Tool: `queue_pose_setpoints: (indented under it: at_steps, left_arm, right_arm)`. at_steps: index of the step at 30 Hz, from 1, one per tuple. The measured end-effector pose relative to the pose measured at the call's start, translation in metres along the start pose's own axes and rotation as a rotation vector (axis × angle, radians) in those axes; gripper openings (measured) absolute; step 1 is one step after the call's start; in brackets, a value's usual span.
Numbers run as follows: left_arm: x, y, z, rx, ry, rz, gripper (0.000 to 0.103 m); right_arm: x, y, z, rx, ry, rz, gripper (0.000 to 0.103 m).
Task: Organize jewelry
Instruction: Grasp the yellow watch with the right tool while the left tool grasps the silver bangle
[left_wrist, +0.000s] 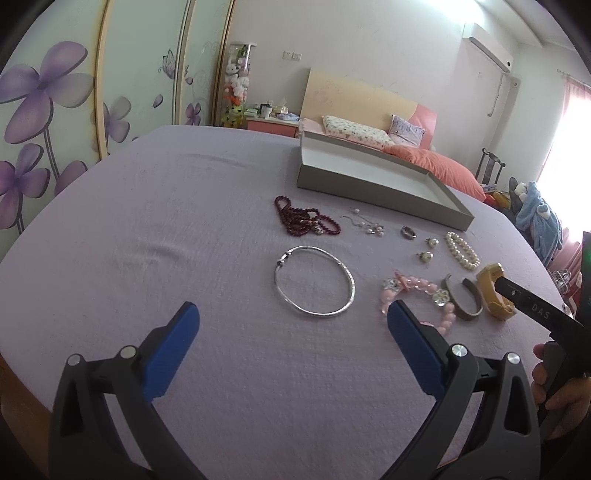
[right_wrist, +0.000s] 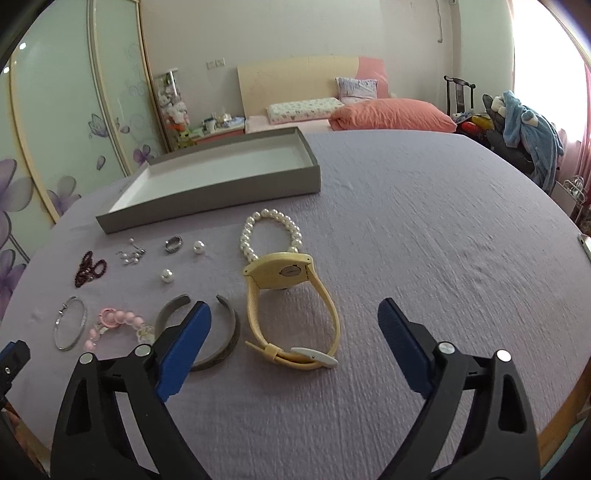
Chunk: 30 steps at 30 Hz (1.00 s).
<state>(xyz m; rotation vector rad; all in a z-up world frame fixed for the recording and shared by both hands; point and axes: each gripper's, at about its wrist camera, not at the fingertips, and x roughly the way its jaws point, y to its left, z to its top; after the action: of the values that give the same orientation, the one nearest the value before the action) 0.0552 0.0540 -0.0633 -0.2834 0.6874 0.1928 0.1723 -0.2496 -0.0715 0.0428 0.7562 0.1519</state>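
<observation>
Above yellow watch (right_wrist: 291, 314) — right tongs (right_wrist: 295, 321) tilted down, spread wide.

Two pearl earrings (right_wrist: 183, 261), one ring (right_wrist: 173, 244), one tray (right_wrist: 207, 197)

White letters "DAS" on the black body of the right gripper (left_wrist: 480, 291), seen in the left wrist view, nothing else legible

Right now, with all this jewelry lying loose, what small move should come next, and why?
Probably ease the right hand-held gripper down around the yellow watch: it lies between the open jaws, untouched, and the gray tray holds nothing yet.
</observation>
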Motion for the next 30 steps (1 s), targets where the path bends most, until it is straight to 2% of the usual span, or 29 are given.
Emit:
queue_pose_setpoints:
  at_steps: [4,7,12,14,16,18,28,30]
  left_arm:
    - [0.006,0.002,0.002,0.001,0.013,0.009,0.101]
    - [0.01,0.003,0.004,-0.001,0.024,0.009,0.101]
    - [0.018,0.001,0.009,0.015,0.044,0.007,0.101]
    - [0.023,-0.001,0.011,0.027,0.055,0.015,0.101]
    - [0.028,-0.005,0.014,0.047,0.068,0.023,0.101]
    - [0.034,-0.009,0.017,0.067,0.088,0.035,0.101]
    - [0.071,-0.024,0.028,0.163,0.198,0.062,0.101]
    - [0.077,-0.026,0.028,0.177,0.218,0.059,0.094]
  right_arm:
    - [0.009,-0.002,-0.001,0.0,0.052,-0.016,0.077]
    - [0.012,-0.003,-0.002,0.002,0.076,-0.019,0.07]
    - [0.014,-0.002,-0.003,0.004,0.092,-0.012,0.065]
    - [0.016,0.0,-0.001,-0.003,0.089,0.002,0.057]
    - [0.015,0.001,0.0,-0.003,0.081,0.017,0.042]
    - [0.014,0.0,0.001,0.016,0.073,0.044,0.038]
    - [0.007,-0.01,0.007,0.062,0.042,0.099,0.038]
    - [0.008,-0.011,0.008,0.067,0.042,0.102,0.038]
